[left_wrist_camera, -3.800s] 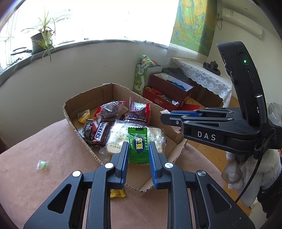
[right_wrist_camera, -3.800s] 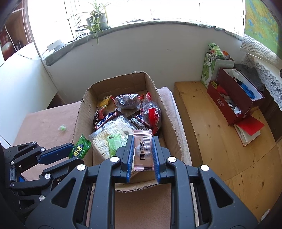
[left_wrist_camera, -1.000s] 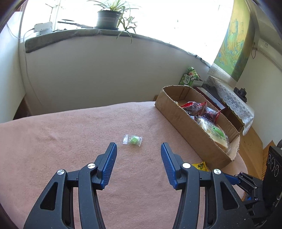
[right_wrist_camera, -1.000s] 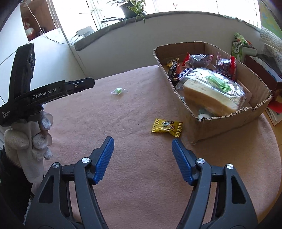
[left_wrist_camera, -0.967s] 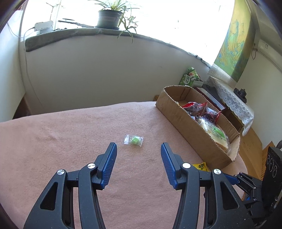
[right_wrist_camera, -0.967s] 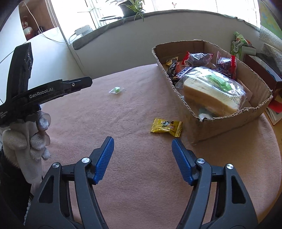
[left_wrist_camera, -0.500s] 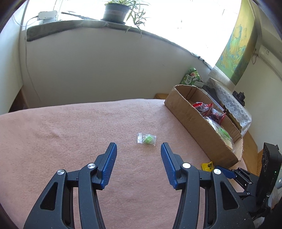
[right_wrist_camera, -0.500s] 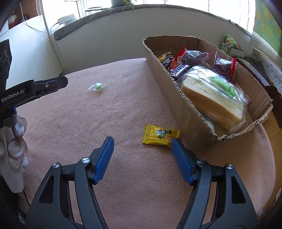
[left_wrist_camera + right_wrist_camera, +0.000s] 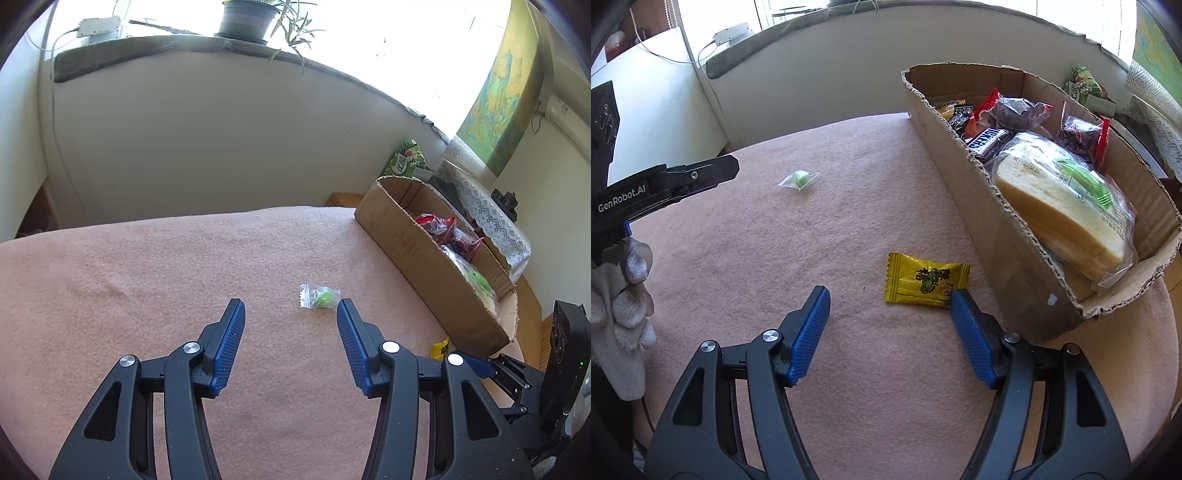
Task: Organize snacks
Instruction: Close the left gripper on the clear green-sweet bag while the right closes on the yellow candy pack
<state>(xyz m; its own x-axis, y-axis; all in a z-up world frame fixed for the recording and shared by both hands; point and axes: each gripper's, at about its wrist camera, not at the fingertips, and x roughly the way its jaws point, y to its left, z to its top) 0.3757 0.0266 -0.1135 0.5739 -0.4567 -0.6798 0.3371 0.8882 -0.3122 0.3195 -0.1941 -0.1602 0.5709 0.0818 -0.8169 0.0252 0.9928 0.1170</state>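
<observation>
A small clear packet with a green candy (image 9: 318, 295) lies on the pink cloth, just ahead of my open left gripper (image 9: 290, 314), close to its right fingertip. It also shows in the right wrist view (image 9: 799, 180). A yellow candy packet (image 9: 926, 279) lies on the cloth next to the cardboard box (image 9: 1004, 236), just ahead of my open right gripper (image 9: 889, 301), by its right fingertip. The box holds bread in a bag (image 9: 1060, 199), a Snickers bar (image 9: 988, 138) and several other snack packets. Both grippers are empty.
The pink cloth (image 9: 147, 277) covers a round table that ends at a curved wall and windowsill with a potted plant (image 9: 247, 16). The box (image 9: 424, 258) stands at the table's right edge. A wooden bench and lace-covered furniture (image 9: 487, 218) lie beyond it.
Both grippers let go of their packets over the box earlier and opened. Since then the left has neared the green candy and the right has dropped toward the yellow packet.
</observation>
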